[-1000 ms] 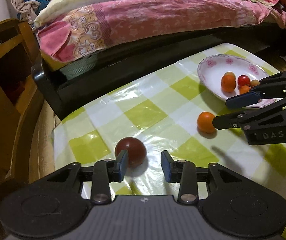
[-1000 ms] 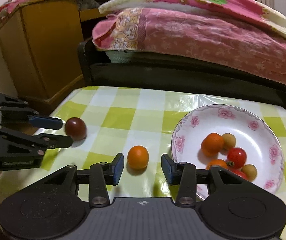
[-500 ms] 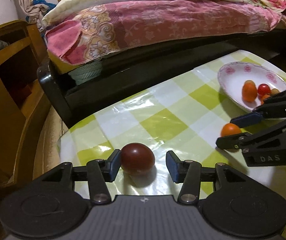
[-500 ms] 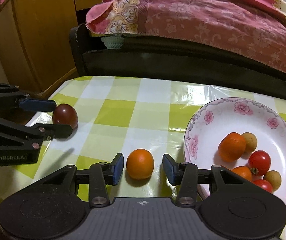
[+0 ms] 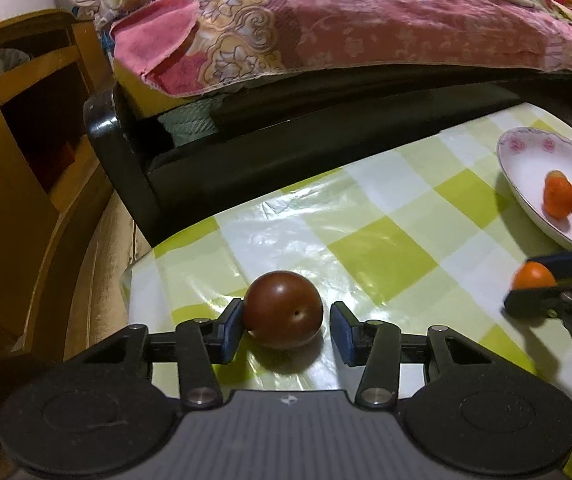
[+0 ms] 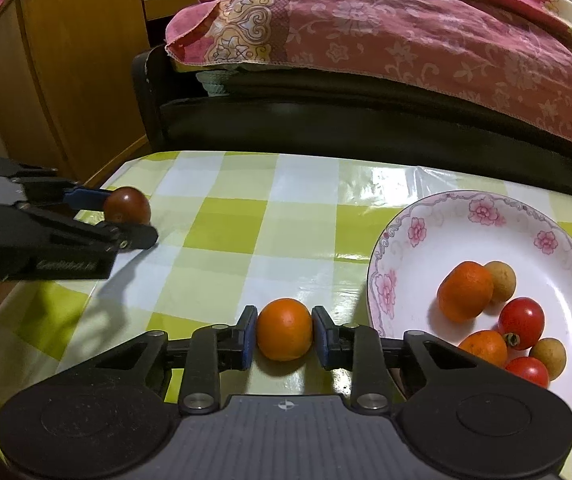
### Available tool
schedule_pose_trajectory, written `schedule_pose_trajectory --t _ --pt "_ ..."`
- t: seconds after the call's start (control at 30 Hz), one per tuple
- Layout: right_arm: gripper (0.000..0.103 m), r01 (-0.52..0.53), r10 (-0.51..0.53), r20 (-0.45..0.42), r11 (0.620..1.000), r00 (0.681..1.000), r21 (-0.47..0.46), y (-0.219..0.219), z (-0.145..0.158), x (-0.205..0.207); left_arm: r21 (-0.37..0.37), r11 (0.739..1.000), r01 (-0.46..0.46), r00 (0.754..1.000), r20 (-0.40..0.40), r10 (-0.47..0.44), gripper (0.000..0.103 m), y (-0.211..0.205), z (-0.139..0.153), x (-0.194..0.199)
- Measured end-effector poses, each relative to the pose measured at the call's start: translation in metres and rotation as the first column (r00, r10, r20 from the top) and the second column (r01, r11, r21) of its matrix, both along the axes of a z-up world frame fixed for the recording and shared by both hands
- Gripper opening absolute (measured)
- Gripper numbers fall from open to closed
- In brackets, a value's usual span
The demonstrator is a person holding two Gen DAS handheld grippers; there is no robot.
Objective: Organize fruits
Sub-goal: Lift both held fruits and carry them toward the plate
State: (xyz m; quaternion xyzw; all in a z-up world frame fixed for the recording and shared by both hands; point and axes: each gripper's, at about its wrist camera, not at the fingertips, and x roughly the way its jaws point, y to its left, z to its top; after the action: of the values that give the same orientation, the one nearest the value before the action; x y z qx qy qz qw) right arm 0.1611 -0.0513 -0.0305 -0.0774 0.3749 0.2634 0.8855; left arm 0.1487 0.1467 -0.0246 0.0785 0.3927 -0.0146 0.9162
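Observation:
A dark red plum (image 5: 283,309) lies on the checked tablecloth between the fingers of my left gripper (image 5: 286,330). The left pad touches it and a small gap stays at the right pad, so this gripper is open. My right gripper (image 6: 284,336) has both pads against an orange tangerine (image 6: 284,329) that rests on the cloth. The white flowered plate (image 6: 446,216) to the right holds tangerines, cherry tomatoes and small brown fruits. The plum (image 6: 127,210) and left gripper (image 6: 125,216) also show in the right wrist view.
The table's left edge (image 5: 133,280) runs close to the plum. A black bed frame (image 6: 326,120) with a pink quilt stands behind the table. A wooden cabinet (image 6: 65,60) is at the far left.
Both grippers moved forward around their fruits. The right gripper closed onto the tangerine. The left fingers now straddle the plum.

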Motion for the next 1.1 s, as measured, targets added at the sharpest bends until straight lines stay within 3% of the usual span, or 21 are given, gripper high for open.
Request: schedule_pose_trajectory --t 0.3,0.53,0.7,0.87,1.1 --pt "0.025 0.053 -0.051 -0.051 0.998 0.997 0.038 -0.016 0.005 -0.006 0.002 1.000 -0.011 1.000 0.000 0.011 0.046 -0.004 0.002 0.011" --pt "0.025 0.078 -0.076 -0.069 0.997 0.995 0.019 -0.037 0.015 -0.034 -0.053 0.994 0.093 0.995 -0.039 -0.095 0.046 -0.031 0.007 -0.007" --pt "0.025 0.129 -0.131 -0.084 0.991 0.988 -0.028 -0.073 0.014 -0.057 -0.091 0.969 0.230 0.967 -0.090 -0.238 0.046 -0.073 0.008 -0.038" --pt "0.025 0.195 -0.201 -0.097 0.978 0.975 -0.072 -0.105 0.010 -0.076 -0.126 0.927 0.353 0.925 -0.100 -0.366 0.046 -0.115 0.013 -0.065" --pt "0.025 0.214 -0.222 -0.064 0.971 0.973 -0.112 -0.116 0.004 -0.095 -0.103 0.907 0.407 0.900 -0.125 -0.418 0.046 -0.145 0.006 -0.081"
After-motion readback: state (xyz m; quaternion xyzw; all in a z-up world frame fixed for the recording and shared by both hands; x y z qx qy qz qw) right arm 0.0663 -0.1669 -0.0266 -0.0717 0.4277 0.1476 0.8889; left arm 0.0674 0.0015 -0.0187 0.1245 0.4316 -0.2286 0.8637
